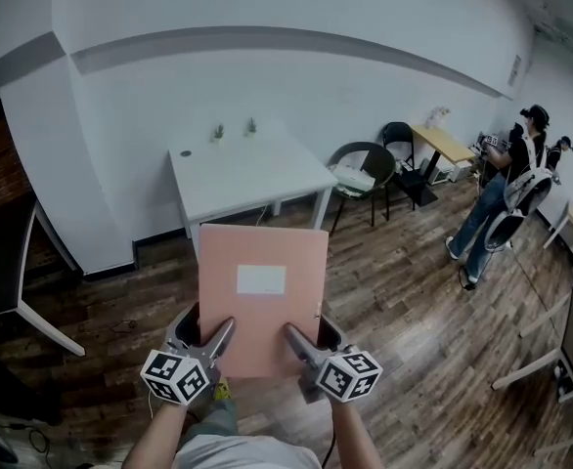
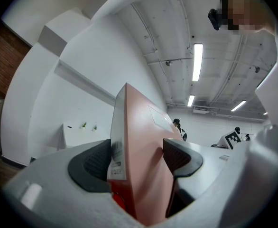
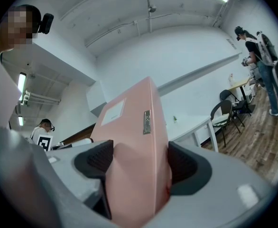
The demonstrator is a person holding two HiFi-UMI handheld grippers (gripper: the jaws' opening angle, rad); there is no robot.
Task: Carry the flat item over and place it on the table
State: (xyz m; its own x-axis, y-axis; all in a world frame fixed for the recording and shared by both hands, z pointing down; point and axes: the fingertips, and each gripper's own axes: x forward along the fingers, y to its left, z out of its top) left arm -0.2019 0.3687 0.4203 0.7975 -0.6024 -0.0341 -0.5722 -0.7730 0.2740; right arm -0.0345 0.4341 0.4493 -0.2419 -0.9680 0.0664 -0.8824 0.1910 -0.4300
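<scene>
Flat item: A pink folder [image 1: 262,296] with a white label [image 1: 261,279] on its face was held in the air above the wooden floor [image 1: 404,291], its near edge towards the person and its far edge towards the white table [image 1: 296,176]. It was not on the table.

Left gripper: The left gripper [image 1: 218,332] pinched the folder's near left corner. In the left gripper view the two dark pads sat either side of the folder, the left one close against its spine and the right one on its pink face.

Right gripper: The right gripper [image 1: 296,338] clamped the near right corner, and the right gripper view showed both pads pressed onto the folder. A small metal fitting [image 3: 147,121] showed on the folder's edge just above the pads.

Table: It stood against the white wall, ahead of the folder, with two small plants [image 1: 218,131] near its back edge.

Room: Dark chairs [image 1: 363,169] and a small wooden desk [image 1: 445,145] stood to the right of the table. A person [image 1: 506,198] in dark clothes stood well apart on the far right.
</scene>
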